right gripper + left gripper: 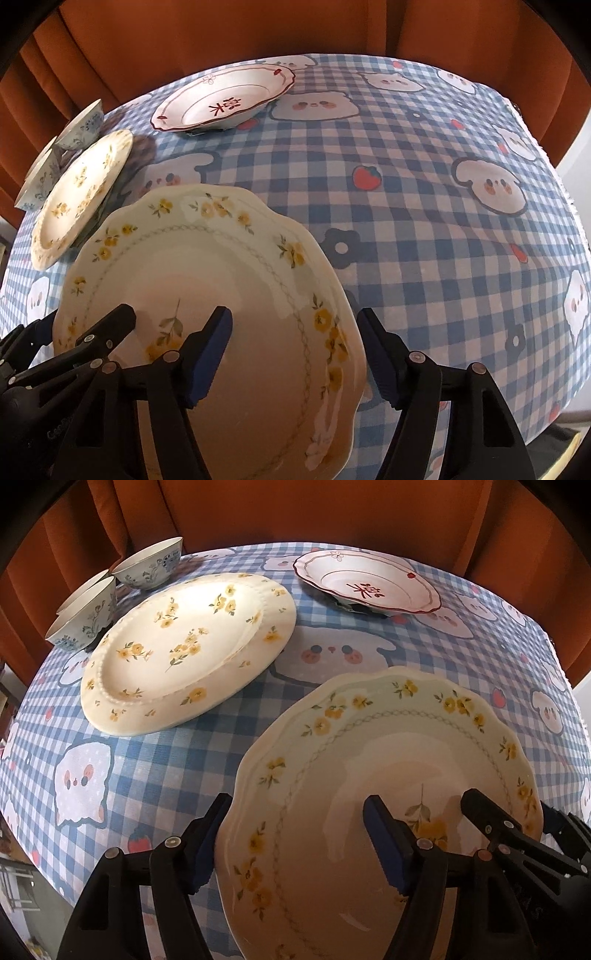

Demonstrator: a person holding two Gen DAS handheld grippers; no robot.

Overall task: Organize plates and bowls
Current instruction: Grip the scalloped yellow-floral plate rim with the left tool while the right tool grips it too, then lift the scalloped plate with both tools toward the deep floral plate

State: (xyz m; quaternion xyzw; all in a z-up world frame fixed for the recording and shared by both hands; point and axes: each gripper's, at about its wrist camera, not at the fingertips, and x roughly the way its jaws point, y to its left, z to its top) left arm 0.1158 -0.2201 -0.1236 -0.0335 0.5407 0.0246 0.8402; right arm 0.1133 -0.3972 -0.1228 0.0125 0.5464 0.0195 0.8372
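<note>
Both your left gripper (295, 840) and right gripper (295, 354) straddle opposite edges of the scalloped plate (388, 775), jaws wide and unclamped, so lifting before closing risks it sliding onto the tablecloth (424, 221) ahead.

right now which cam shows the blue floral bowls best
The left wrist view: the blue floral bowls sit in plain sight at the far left, patterns readable. The right wrist view squeezes them against its left edge, partly behind the yellow-flowered plate.

Cream yellow-flowered scalloped plate (388, 775); blue-white checked tablecloth (424, 221).
</note>
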